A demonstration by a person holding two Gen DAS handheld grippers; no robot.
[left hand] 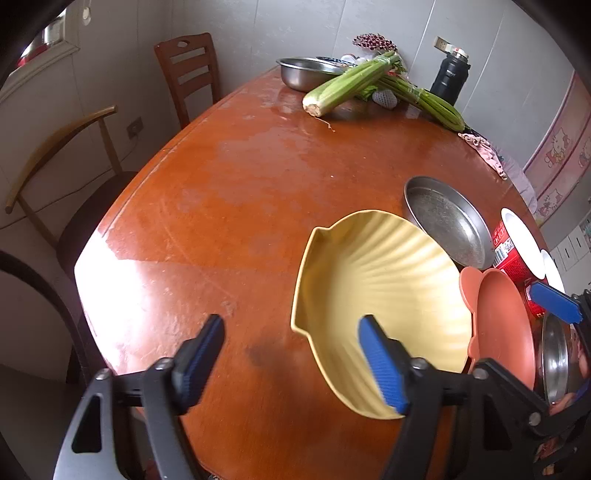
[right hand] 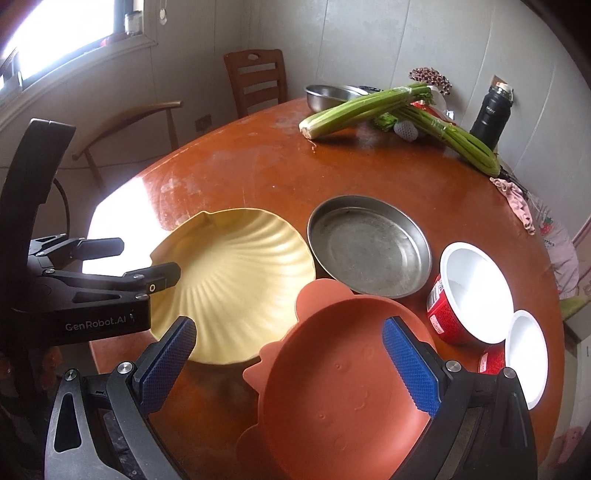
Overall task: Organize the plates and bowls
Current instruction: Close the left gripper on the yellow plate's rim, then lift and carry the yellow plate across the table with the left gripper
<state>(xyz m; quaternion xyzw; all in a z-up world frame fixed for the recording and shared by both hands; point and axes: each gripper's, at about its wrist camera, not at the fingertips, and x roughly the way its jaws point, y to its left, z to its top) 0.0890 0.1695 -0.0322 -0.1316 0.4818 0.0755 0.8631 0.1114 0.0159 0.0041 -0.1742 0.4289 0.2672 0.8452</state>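
A worn, glossy orange-brown table [right hand: 258, 173] stands in a corner of pale panelled walls [right hand: 351, 44]. Two chairs sit at its far side: a slatted wooden chair [right hand: 256, 79] and a curved-back chair [left hand: 55, 147]. Daylight from a window [right hand: 66, 29] glares off the tabletop.

My right gripper's finger [right hand: 412, 363] covers part of the orange plate [right hand: 343, 398], its near edge cut off by the frame, flask [left hand: 450, 75] lettering too small to read, second red cup [right hand: 517, 354] partly hidden.
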